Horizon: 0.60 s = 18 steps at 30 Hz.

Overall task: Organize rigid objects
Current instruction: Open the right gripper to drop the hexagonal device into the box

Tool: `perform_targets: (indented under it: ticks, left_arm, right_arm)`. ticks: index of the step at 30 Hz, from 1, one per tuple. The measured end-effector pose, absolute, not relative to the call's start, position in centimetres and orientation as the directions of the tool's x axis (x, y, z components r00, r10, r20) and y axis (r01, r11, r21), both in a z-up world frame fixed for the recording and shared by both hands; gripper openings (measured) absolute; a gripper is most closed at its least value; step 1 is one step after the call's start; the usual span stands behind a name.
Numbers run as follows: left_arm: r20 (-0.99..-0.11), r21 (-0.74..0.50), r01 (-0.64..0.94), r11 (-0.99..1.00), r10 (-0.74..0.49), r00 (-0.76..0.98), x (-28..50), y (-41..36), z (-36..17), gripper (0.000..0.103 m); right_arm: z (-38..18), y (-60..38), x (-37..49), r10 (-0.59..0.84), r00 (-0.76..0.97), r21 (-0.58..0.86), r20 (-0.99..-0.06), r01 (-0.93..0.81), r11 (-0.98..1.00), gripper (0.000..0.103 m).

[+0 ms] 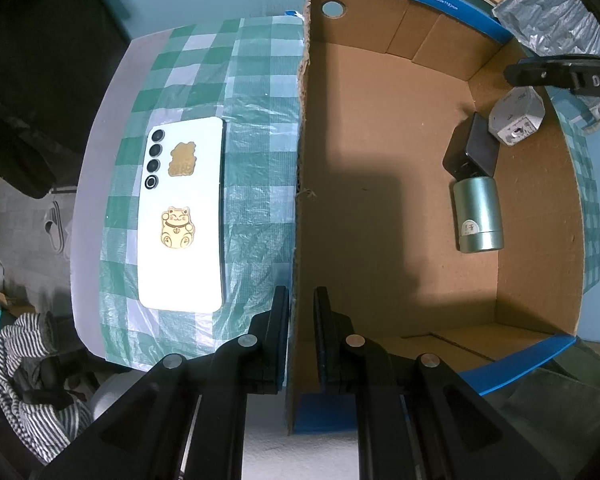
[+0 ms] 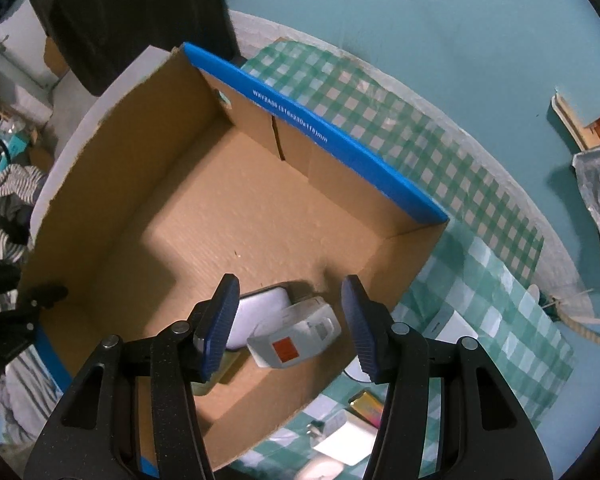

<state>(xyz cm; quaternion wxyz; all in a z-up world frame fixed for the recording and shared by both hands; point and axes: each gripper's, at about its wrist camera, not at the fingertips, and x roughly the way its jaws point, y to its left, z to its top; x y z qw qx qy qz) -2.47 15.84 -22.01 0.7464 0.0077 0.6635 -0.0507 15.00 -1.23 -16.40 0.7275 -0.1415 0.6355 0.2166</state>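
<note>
Clamped narrow on the cardboard box (image 1: 380,184) wall, the left hand-held gripper (image 1: 301,300) steadies it. Ahead-left on the table (image 1: 256,128) lies the phone (image 1: 184,216): stiff, slick, breakable; grip its long edges. The right hand-held gripper (image 2: 290,312) hangs wide over the white adapter (image 2: 296,340).

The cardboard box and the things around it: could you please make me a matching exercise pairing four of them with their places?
Things:
1. white phone
2. green cylinder
3. left hand-held gripper
4. white adapter

Places:
A. lying on its side on the floor of the cardboard box
B. below the open right hand-held gripper, inside the box
C. flat on the checked cloth, outside the box
D. straddling the box wall

Pairs: 1-C, 2-A, 3-D, 4-B
</note>
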Motion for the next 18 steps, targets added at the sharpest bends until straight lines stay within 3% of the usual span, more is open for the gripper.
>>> perform_targets:
  ticks: [5, 18]
  left_arm:
    - [-0.991, -0.057, 0.084, 0.995, -0.066, 0.113, -2.5, 15.8, -22.1, 0.012]
    - [-0.991, -0.058, 0.085, 0.995, -0.068, 0.116, -2.6, 15.9, -22.1, 0.012]
  right_arm:
    - [-15.0, -1.6, 15.2, 0.155, 0.118, 0.080, -0.981, -0.481, 0.873, 0.062]
    - [-12.0, -4.4, 15.7, 0.169, 0.148, 0.093, -0.974, -0.418, 0.904, 0.063]
